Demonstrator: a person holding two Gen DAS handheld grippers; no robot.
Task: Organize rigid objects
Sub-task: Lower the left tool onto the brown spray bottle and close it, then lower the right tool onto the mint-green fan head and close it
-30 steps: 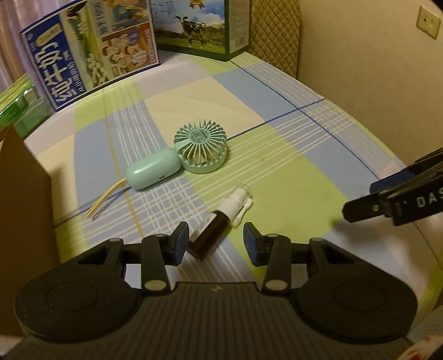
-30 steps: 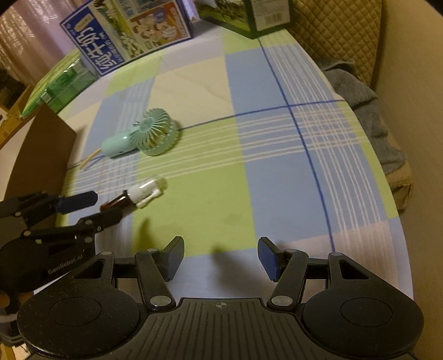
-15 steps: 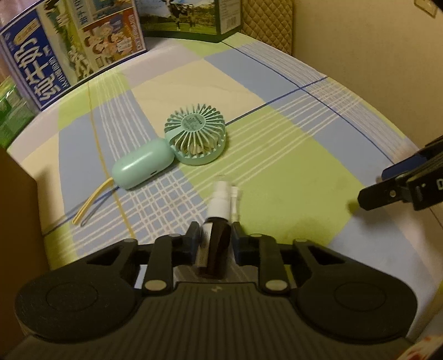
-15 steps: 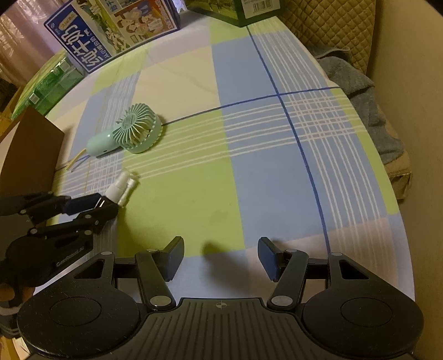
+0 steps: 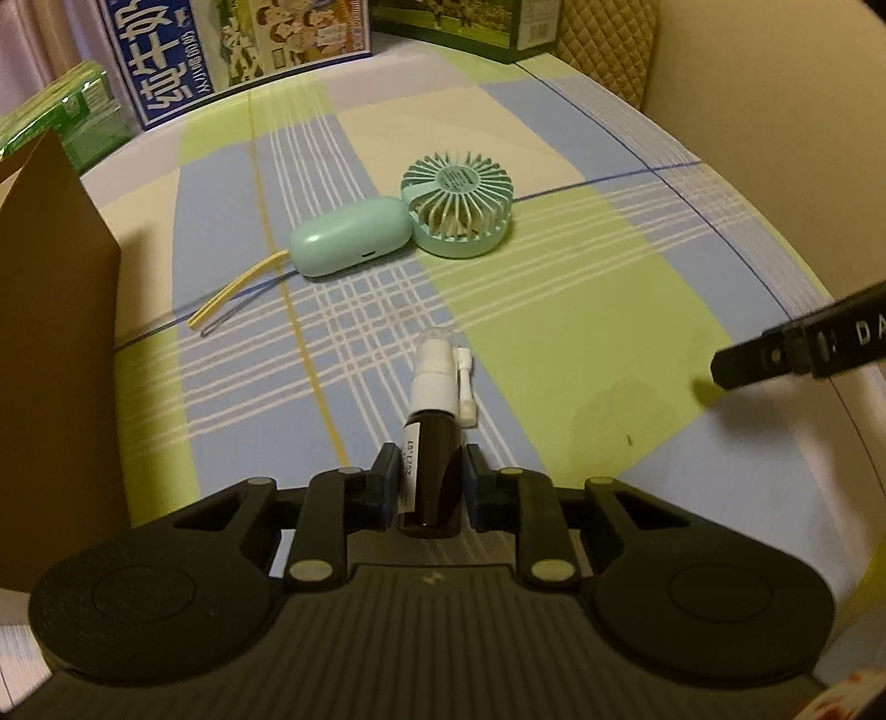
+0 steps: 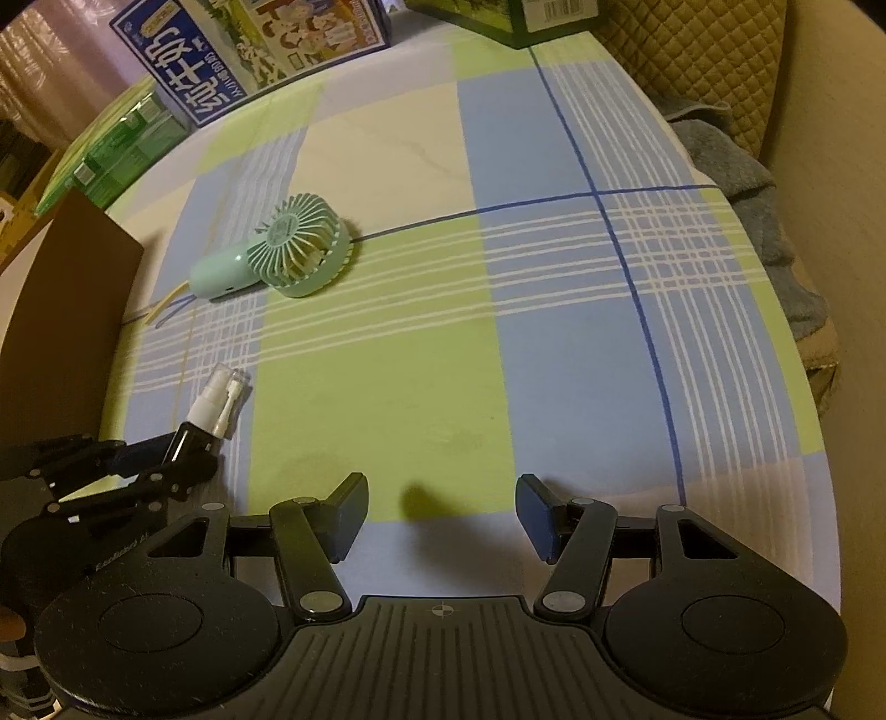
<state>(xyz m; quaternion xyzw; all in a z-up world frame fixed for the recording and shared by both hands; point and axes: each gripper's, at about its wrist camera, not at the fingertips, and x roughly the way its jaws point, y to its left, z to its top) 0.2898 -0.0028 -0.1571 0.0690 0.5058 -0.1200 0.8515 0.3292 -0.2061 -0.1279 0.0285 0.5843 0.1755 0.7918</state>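
Note:
A small dark spray bottle (image 5: 432, 443) with a white nozzle and clear cap points away from me, and my left gripper (image 5: 429, 471) is shut on its dark body. In the right wrist view the same spray bottle (image 6: 207, 407) sticks out of the left gripper (image 6: 171, 457) at the lower left. A mint handheld fan (image 5: 410, 219) lies flat on the checked cloth beyond the bottle, also seen as the fan (image 6: 277, 257) from the right. My right gripper (image 6: 440, 515) hovers open over the cloth with nothing between its fingers; one of its fingers (image 5: 775, 354) shows at the left view's right edge.
A brown cardboard box wall (image 5: 50, 332) stands at the left. A blue printed carton (image 5: 221, 50) and a dark green carton (image 6: 515, 16) stand at the far edge, with green packs (image 6: 111, 149) beside them. A grey towel (image 6: 742, 183) lies off the right edge.
My left gripper closed on the spray bottle, which turned to point straight away, and came off the cloth a little. The right gripper stayed open and still.

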